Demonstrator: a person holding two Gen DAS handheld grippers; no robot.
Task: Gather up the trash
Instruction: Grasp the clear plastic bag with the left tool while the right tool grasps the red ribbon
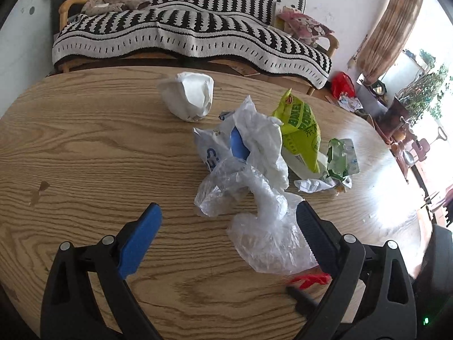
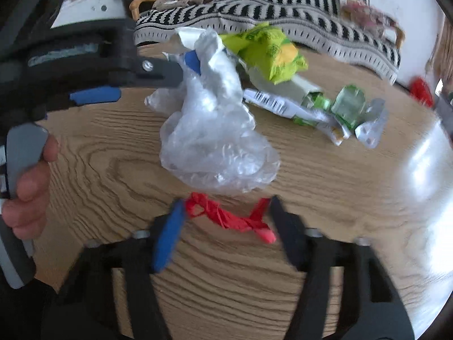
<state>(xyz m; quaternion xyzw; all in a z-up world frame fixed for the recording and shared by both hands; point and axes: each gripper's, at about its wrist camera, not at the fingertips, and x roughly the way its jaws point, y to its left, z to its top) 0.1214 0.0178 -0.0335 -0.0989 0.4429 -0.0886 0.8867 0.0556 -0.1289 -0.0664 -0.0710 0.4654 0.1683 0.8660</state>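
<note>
Trash: clear bag (image 1: 269, 235) lay mid-frame on the table (image 1: 85, 155).
Left gripper (image 1: 229, 226): spread, bag between.
Right gripper (image 2: 223, 226): spread around red strip (image 2: 226, 218).

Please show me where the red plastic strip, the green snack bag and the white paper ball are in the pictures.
red plastic strip (image 2: 226, 217): right wrist view, on its twisted middle.
green snack bag (image 1: 300, 129): left wrist view, on its printed front.
white paper ball (image 1: 188, 96): left wrist view, on its crumpled front.
</note>
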